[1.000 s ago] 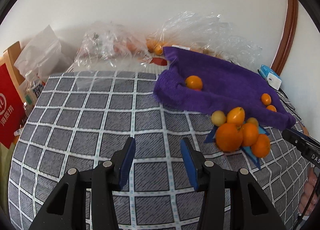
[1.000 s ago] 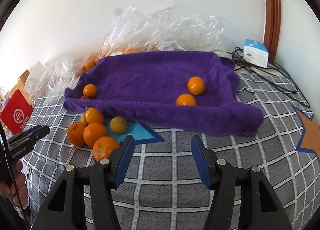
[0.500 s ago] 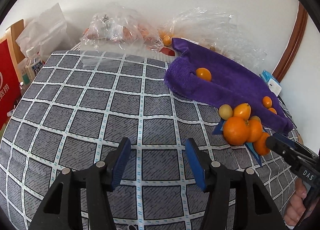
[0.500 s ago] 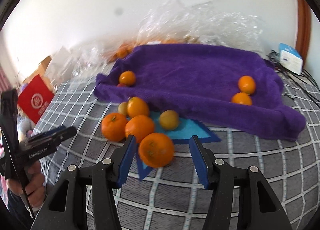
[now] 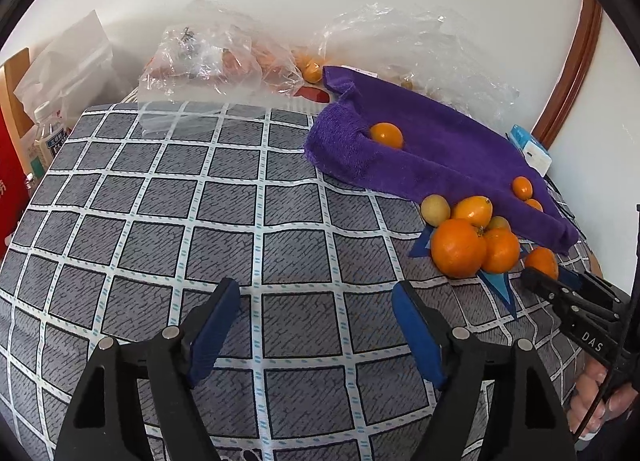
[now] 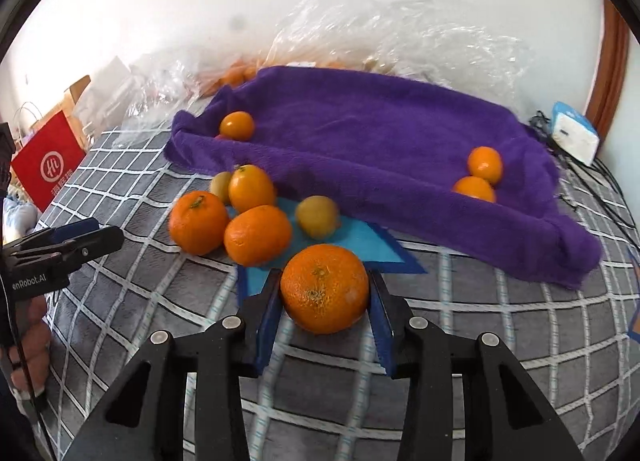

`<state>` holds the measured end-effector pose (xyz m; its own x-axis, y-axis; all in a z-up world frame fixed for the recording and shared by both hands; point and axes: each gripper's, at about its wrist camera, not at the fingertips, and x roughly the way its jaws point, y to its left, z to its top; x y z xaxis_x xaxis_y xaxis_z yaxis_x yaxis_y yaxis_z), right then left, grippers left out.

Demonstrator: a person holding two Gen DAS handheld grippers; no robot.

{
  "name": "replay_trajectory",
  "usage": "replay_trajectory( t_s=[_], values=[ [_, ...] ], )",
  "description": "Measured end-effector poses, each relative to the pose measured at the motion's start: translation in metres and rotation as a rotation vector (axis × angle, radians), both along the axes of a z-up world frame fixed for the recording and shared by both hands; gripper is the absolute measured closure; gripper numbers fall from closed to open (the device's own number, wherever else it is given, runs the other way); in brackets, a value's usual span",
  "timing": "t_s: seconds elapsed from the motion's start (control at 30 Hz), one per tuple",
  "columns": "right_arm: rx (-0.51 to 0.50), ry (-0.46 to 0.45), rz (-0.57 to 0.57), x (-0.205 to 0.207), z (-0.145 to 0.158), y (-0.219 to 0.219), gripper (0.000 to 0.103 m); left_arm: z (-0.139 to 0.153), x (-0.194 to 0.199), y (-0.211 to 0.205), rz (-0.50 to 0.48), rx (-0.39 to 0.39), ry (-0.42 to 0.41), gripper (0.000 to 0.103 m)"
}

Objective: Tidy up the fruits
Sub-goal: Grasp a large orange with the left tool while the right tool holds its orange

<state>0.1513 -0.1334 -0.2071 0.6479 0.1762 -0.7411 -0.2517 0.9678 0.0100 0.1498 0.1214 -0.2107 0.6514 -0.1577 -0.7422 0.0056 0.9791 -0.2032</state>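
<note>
Held orange: a large orange [image 6: 324, 288] sits between the blue pads of the right gripper [image 6: 325, 303], at the near tip of a blue star patch [image 6: 360, 241] on the grey checked cover [image 5: 200, 221].
Right gripper: its jaws have just been closing and both pads now meet the orange's sides; from the left view only its tip shows beside the fruit.
Loose pile: just beyond the held orange lie two more oranges [image 6: 256, 235], a smaller oval orange fruit [image 6: 251, 188] and two yellowish fruits [image 6: 318, 217], all bunched by the towel's near edge.
Purple towel: a rumpled purple towel [image 6: 380, 141] lies behind the pile, with one small orange fruit [image 6: 237, 125] near its left corner and two [image 6: 485, 165] touching each other near its right end.
Left gripper: the left gripper [image 5: 316, 315] has just been opening; its jaws stand wide apart over bare checked cover with nothing between them, well to the left of the fruit pile.
Surroundings: crumpled clear plastic bags [image 5: 224, 61] against the wall, a red paper bag [image 6: 50, 165] off to the left, a small white and blue box [image 6: 574, 131] at the right.
</note>
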Motion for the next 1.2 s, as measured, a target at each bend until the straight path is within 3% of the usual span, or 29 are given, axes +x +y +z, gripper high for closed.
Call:
replay_trajectory(
  t_s=[0.2,0.33,0.5,0.7,0.87,1.0,1.1,1.2],
  values=[
    [-0.034,-0.028,-0.095,-0.011,0.004,-0.051,0.062,0.002,-0.006,-0.005,0.043,0.023,0.023,0.028],
    [-0.027,-0.007,-0.134,-0.01,-0.001,-0.078,0.062,0.012,0.0,-0.025,-0.029,-0.086,0.041,0.028],
    [-0.014,-0.019,-0.142,-0.008,0.001,-0.088,0.062,0.016,0.017,-0.075,-0.111,0.047,0.025,0.028],
    [-0.029,-0.022,-0.12,-0.009,-0.001,-0.087,0.062,0.011,0.028,-0.098,-0.12,0.109,-0.006,0.028],
    [-0.022,0.016,-0.121,-0.003,-0.006,-0.087,0.062,0.006,0.032,-0.098,-0.115,0.1,-0.02,0.028],
    [-0.008,0.029,-0.118,-0.001,-0.007,-0.088,0.062,0.003,0.033,-0.088,-0.143,-0.012,-0.01,0.05],
    [0.015,0.031,-0.117,0.0,-0.007,-0.091,0.062,0.002,0.031,-0.087,-0.162,-0.039,-0.014,0.063],
    [0.013,0.03,-0.118,-0.001,-0.007,-0.09,0.062,0.004,0.029,-0.091,-0.162,-0.016,-0.023,0.063]
  ],
)
